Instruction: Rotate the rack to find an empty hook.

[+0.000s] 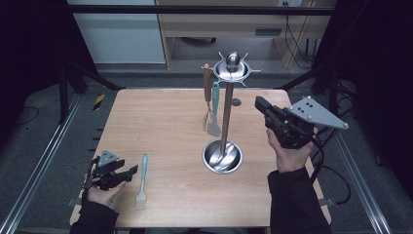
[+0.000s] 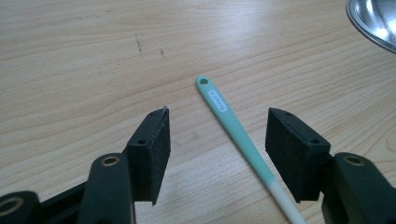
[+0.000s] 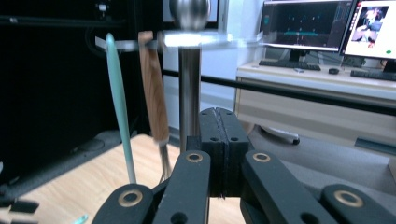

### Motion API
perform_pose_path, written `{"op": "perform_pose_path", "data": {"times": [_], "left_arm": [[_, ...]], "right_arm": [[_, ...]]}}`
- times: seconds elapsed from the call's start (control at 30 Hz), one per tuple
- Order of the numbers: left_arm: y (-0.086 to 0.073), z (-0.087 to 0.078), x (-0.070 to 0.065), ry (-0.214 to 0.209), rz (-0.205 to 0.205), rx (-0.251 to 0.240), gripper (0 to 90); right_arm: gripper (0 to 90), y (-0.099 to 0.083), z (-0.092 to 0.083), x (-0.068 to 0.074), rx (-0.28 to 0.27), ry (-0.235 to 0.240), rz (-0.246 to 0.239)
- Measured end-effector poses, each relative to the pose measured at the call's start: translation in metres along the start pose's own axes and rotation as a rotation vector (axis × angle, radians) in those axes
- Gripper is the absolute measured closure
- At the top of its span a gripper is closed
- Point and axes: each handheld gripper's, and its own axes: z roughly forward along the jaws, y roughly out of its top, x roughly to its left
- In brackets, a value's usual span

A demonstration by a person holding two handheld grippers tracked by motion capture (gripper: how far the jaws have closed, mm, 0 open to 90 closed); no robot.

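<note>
Down in the lower left of the high view, the left gripper (image 1: 130, 171) lies low over the table (image 1: 160, 122) with its jaws spread, and they have just been opening wider. The mint-handled brush (image 1: 142, 179) lies flat on the wood just to the right of it, handle pointing toward the top of the frame and pale bristles toward the bottom edge.

In the left gripper view the brush (image 2: 233, 126) runs on a slant from the middle of the frame down to the lower right, its holed end farthest from the jaws. Its shaft passes between the pads close to the right one, and neither pad touches it. Its bristle end is cut off at the bottom edge.

The left hand is much the nearer one. The right gripper (image 1: 259, 103) is held high at the right of the frame, jaws pressed together on nothing, beside the steel utensil stand (image 1: 226, 122), where a whisk (image 1: 208, 97) and a turner (image 1: 215, 109) hang.

The right gripper view is blurred, so the stand's hooks are hard to make out.
</note>
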Motion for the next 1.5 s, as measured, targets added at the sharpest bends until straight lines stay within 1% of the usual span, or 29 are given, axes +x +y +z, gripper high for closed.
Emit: {"op": "perform_pose_path", "data": {"times": [0.13, 0.3, 0.37, 0.47, 0.5, 0.8, 0.9, 1.03, 1.13, 1.2, 1.23, 1.33, 1.4, 1.5], "left_arm": [[-0.001, 0.001, 0.002, 0.013, -0.005, 0.014, 39.6], [-0.001, 0.001, 0.001, 0.016, -0.007, 0.011, 38.8], [-0.001, 0.001, 0.002, 0.018, -0.006, 0.016, 38.7], [-0.001, 0.002, 0.002, 0.013, -0.008, 0.028, 38.7], [-0.001, 0.002, 0.003, 0.010, -0.011, 0.029, 38.7], [-0.001, 0.003, 0.002, 0.005, -0.014, 0.034, 38.3], [-0.001, 0.004, 0.003, 0.001, -0.010, 0.037, 38.1], [-0.001, 0.004, 0.003, -0.001, -0.015, 0.039, 37.6], [-0.001, 0.004, 0.003, -0.005, -0.018, 0.042, 37.0], [-0.001, 0.005, 0.003, -0.009, -0.020, 0.043, 36.1], [-0.001, 0.005, 0.003, -0.003, -0.018, 0.044, 35.4], [-0.001, 0.005, 0.003, 0.000, -0.015, 0.042, 34.8], [-0.001, 0.005, 0.003, 0.001, -0.015, 0.037, 35.4], [-0.002, 0.005, 0.004, 0.009, -0.012, 0.035, 39.9]], "right_arm": [[90.0, 0.017, 0.006, 0.002, -0.026, 0.001, -0.004], [90.0, 0.029, 0.013, 0.004, -0.033, -0.003, -0.008], [90.0, 0.032, 0.015, 0.007, -0.039, 0.009, -0.022], [90.0, 0.033, 0.016, 0.013, -0.045, 0.030, -0.026], [90.0, 0.033, 0.016, 0.015, -0.045, 0.029, -0.036], [90.0, 0.034, 0.020, 0.028, -0.032, 0.069, -0.057], [90.0, 0.035, 0.022, 0.035, -0.025, 0.085, -0.066], [90.0, 0.036, 0.027, 0.042, -0.018, 0.094, -0.077], [90.0, 0.037, 0.030, 0.044, -0.014, 0.098, -0.074], [90.0, 0.036, 0.030, 0.044, -0.014, 0.097, -0.076], [90.0, 0.035, 0.030, 0.043, -0.010, 0.099, -0.077], [90.0, 0.027, 0.028, 0.039, 0.014, 0.093, -0.077], [90.0, 0.019, 0.025, 0.032, 0.028, 0.081, -0.068], [90.0, 0.012, 0.020, 0.019, 0.038, 0.055, -0.051]]}}
